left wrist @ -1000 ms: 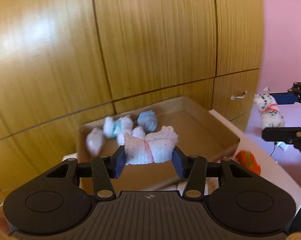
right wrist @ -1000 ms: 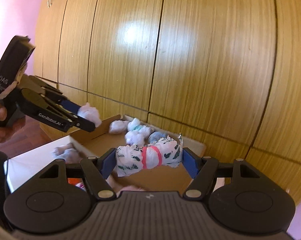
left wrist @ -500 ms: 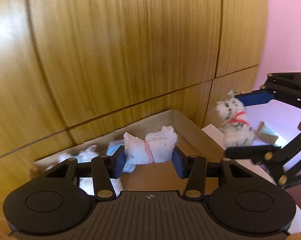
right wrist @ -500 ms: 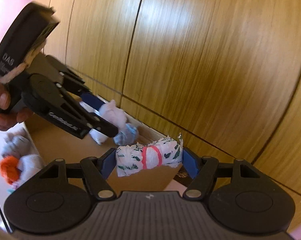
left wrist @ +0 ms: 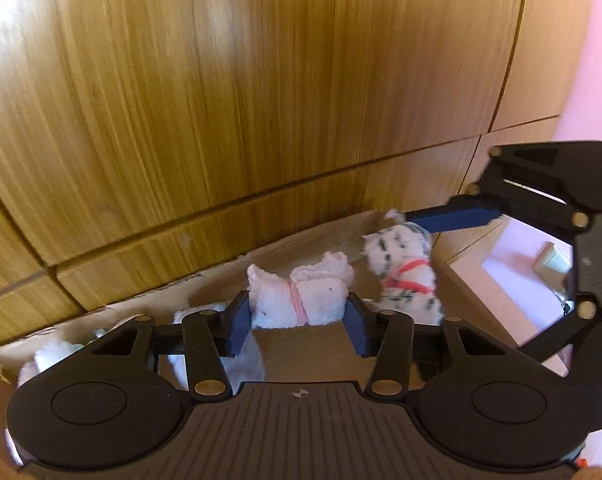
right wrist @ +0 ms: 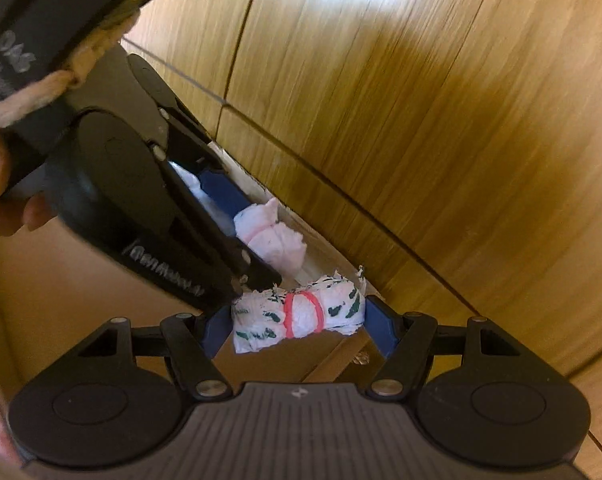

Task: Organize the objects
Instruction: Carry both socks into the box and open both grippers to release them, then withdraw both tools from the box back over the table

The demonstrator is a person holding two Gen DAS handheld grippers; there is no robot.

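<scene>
My left gripper (left wrist: 297,312) is shut on a white rolled cloth bundle (left wrist: 301,296) tied with a pink band, held over the far right corner of a cardboard box (left wrist: 313,354). My right gripper (right wrist: 297,320) is shut on a white rolled cloth bundle with green print (right wrist: 301,318) and a red band. That printed bundle also shows in the left wrist view (left wrist: 403,270), just right of the white one. The left gripper and its white bundle (right wrist: 273,240) show in the right wrist view, close above mine.
Several white and blue bundles (left wrist: 57,354) lie in the box at the left. Wooden cabinet doors (left wrist: 261,100) stand right behind the box. A white table surface (left wrist: 497,296) lies right of the box. A pink wall (left wrist: 597,60) is at far right.
Both grippers have moved forward over the box toward the cabinet and closer together. Each still holds its bundle. The right gripper now sits just beside the left one.
</scene>
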